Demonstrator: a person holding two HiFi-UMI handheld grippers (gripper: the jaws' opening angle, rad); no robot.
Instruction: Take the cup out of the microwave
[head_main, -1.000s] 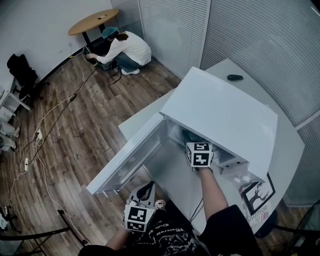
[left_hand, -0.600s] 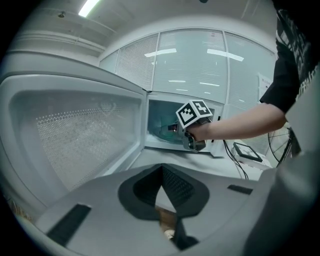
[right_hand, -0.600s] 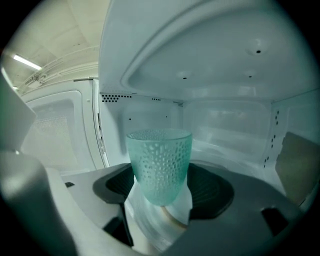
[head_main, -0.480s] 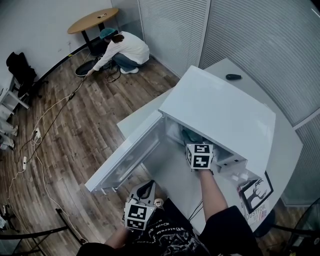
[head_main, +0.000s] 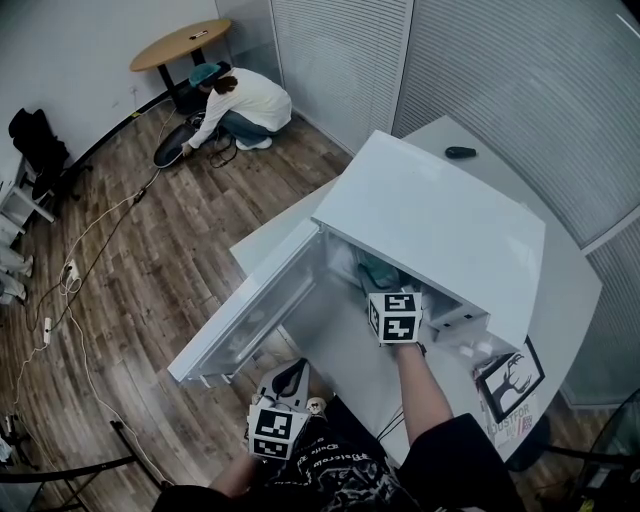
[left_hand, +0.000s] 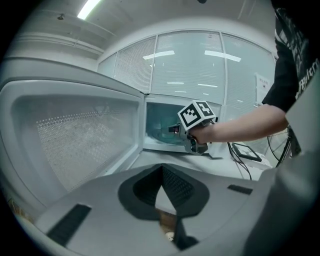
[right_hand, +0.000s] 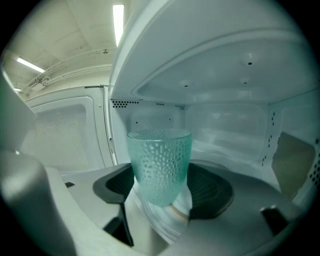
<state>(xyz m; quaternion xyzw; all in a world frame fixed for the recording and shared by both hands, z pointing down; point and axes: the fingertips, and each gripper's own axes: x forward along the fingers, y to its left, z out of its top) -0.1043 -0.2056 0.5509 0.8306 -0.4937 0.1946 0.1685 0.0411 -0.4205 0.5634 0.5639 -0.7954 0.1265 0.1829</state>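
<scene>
Right gripper view: right hand-held gripper wide open, dimpled teal cup upright between its 2 jaws, ungripped; best closed squarely, then withdrawn level.

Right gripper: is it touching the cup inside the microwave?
Cannot tell. The right gripper view shows the cup between the wide-set jaws of the right gripper, its sides overlapping both pads, yet neither a gap nor contact shows plainly.
</scene>
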